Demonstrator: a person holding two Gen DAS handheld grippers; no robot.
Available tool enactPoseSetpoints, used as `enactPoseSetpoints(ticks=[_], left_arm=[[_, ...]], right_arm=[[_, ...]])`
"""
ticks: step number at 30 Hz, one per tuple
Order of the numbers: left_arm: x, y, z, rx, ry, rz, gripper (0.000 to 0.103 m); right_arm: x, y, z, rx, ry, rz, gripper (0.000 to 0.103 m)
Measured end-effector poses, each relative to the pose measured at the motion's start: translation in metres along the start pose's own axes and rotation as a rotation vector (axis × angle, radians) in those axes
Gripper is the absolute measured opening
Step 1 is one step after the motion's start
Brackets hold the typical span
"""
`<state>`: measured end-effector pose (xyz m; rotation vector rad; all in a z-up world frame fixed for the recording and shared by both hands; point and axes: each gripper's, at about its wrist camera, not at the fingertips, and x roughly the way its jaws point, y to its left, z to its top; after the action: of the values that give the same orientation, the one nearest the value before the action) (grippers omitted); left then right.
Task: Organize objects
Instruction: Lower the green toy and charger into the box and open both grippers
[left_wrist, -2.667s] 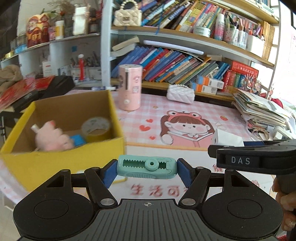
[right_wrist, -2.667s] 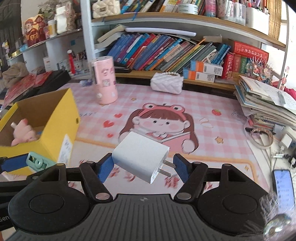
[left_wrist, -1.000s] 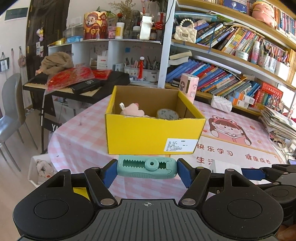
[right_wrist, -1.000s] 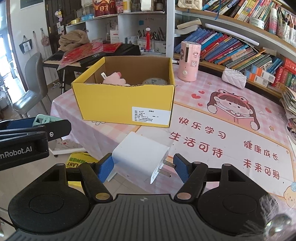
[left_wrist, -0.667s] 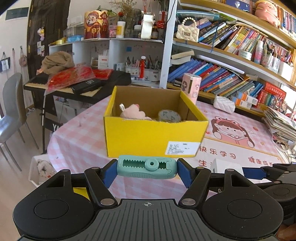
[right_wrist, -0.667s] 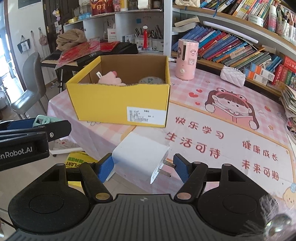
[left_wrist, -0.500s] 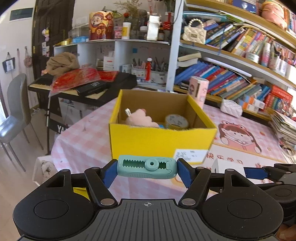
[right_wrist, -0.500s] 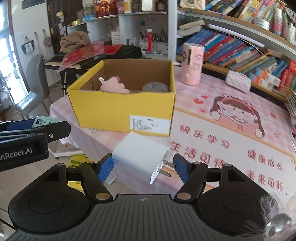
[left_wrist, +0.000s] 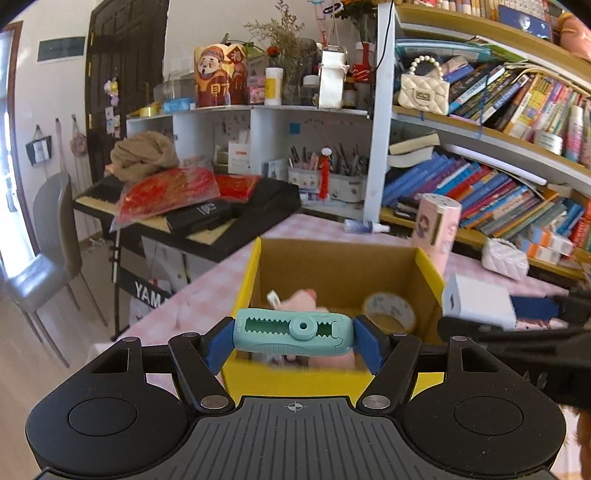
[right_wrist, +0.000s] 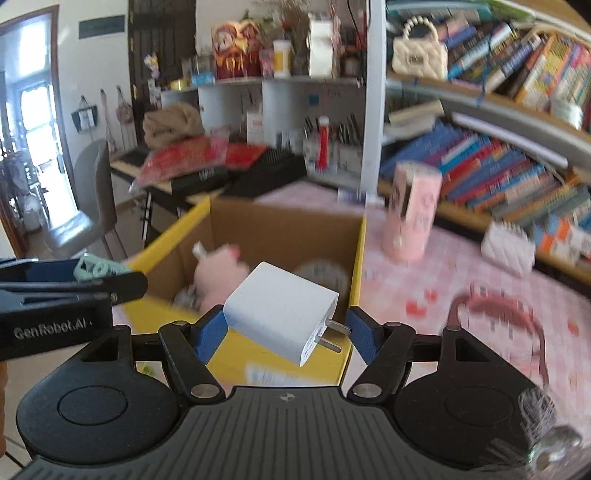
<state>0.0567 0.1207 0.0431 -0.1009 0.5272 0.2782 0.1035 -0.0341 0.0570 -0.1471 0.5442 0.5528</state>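
Pinching a teal clip (left_wrist: 293, 331) end to end, the left claw (left_wrist: 293, 338) has its blue pads pressed on the clip's two short ends, so the long axis lies level across the view, from one pad to the other, with the toothed slot and round hub facing the camera. It looks like light, hard plastic, stiff enough to bear this squeeze; the smooth ends could slip, so a hold across the ribbed middle would probably be surer, though the present one seems steady. The right claw (right_wrist: 286, 328) is closed on a white charger (right_wrist: 280, 317), one pad on the block's rear corner and the other close beside the two metal prongs (right_wrist: 330, 334), which point to the right and slightly down; the block sits tilted, its long axis running from upper left to lower right. The charger is likely light, rigid and glossy, and I would judge its flat sides the proper faces to grip, since the prongs are thin and could bend or slide on a pad. Both things hang in the air above the near edge of the yellow box (left_wrist: 430, 269), which stands open on the pink counter (right_wrist: 461, 273) and already holds a pink plush (right_wrist: 218, 275) and a tape roll (left_wrist: 388, 312). Neither item is fragile, I think, so a short drop into the box ought to do no harm.
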Motion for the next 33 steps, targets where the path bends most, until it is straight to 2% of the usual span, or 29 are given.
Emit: enactPoseSetpoints(ticks=[3,7,14,18,21,26,33], left_arm=[[0.022,-0.006,0.006,0.013,0.017,0.023,0.069],[0.05,-0.013,0.008,0.03,0.07,0.054,0.069],[0.085,-0.024,0.006,0.047,0.152,0.048,0.069],[0.1,-0.03,0.002,0.066,0.202,0.055,0.069],[0.109,-0.031,-0.001,0.063,0.244,0.07,0.069],[0.115,-0.034,-0.002,0.061,0.261,0.067,0.069],[0.12,-0.035,-0.006,0.067,0.278,0.063,0.07]], right_arm=[[0.02,-0.01,0.018,-0.03,-0.02,0.006,0.068],[0.052,-0.019,0.031,-0.095,-0.003,0.023,0.068],[0.09,-0.024,0.042,-0.125,0.012,0.052,0.068],[0.111,-0.023,0.044,-0.148,0.056,0.09,0.068],[0.124,-0.016,0.042,-0.211,0.087,0.112,0.068],[0.147,-0.007,0.041,-0.274,0.157,0.148,0.068],[0.172,0.004,0.041,-0.383,0.242,0.145,0.068]])
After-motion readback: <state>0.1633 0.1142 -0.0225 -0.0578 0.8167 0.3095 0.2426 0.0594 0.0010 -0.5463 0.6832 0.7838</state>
